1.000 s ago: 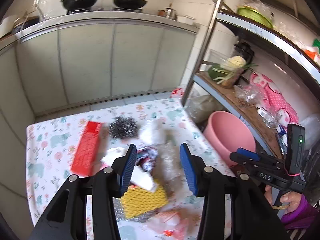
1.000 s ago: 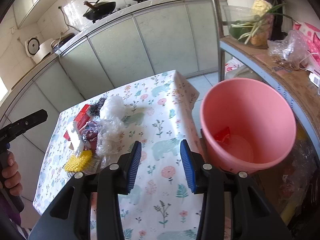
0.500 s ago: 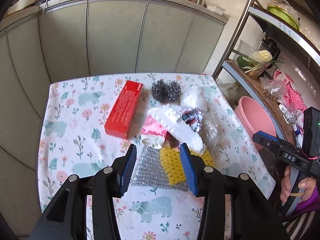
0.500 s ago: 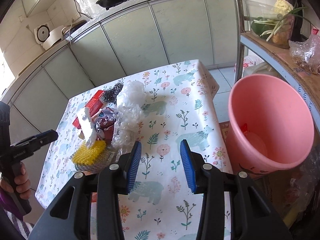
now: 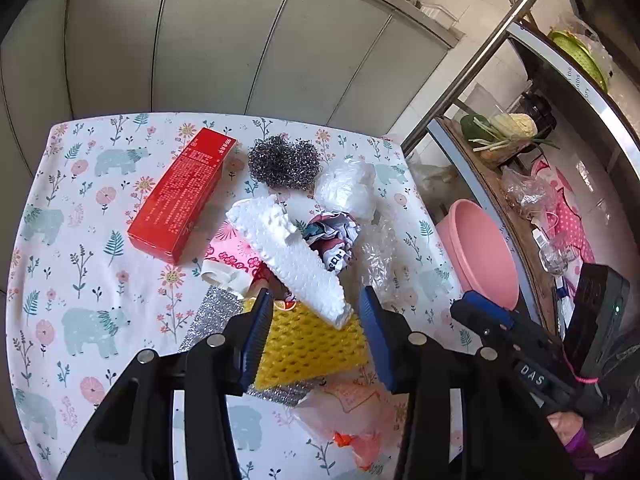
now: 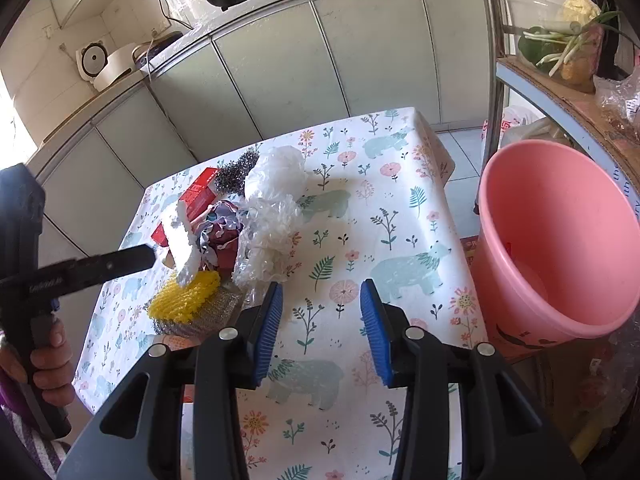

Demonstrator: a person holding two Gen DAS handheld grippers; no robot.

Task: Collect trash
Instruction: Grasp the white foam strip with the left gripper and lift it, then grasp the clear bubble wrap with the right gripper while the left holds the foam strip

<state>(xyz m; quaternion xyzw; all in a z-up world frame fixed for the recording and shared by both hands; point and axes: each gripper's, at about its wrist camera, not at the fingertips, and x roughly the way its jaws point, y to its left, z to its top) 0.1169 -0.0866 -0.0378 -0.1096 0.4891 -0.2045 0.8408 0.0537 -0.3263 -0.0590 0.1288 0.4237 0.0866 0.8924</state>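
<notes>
A heap of trash lies on the floral tablecloth (image 5: 92,280): a red box (image 5: 182,194), a steel scourer (image 5: 284,162), a white foam strip (image 5: 288,258), crumpled wrappers (image 5: 334,240), clear plastic (image 5: 348,188), a yellow foam net (image 5: 312,344) on a silver pad. My left gripper (image 5: 314,330) is open, its jaws above and either side of the yellow net and the foam's near end. My right gripper (image 6: 320,320) is open and empty over bare cloth, between the heap (image 6: 224,232) and the pink bucket (image 6: 560,248). The left gripper also shows in the right wrist view (image 6: 92,270).
The pink bucket (image 5: 480,252) stands beside the table's right edge, under a metal shelf rack (image 5: 500,184) with vegetables and bags. Grey kitchen cabinets (image 6: 280,68) run behind the table. An orange-pink bag (image 5: 348,420) lies at the table's near edge.
My left gripper has swung from facing the cabinets down over the heap and come closer to the yellow net. My right gripper has shifted left, away from the bucket. Both stay open.
</notes>
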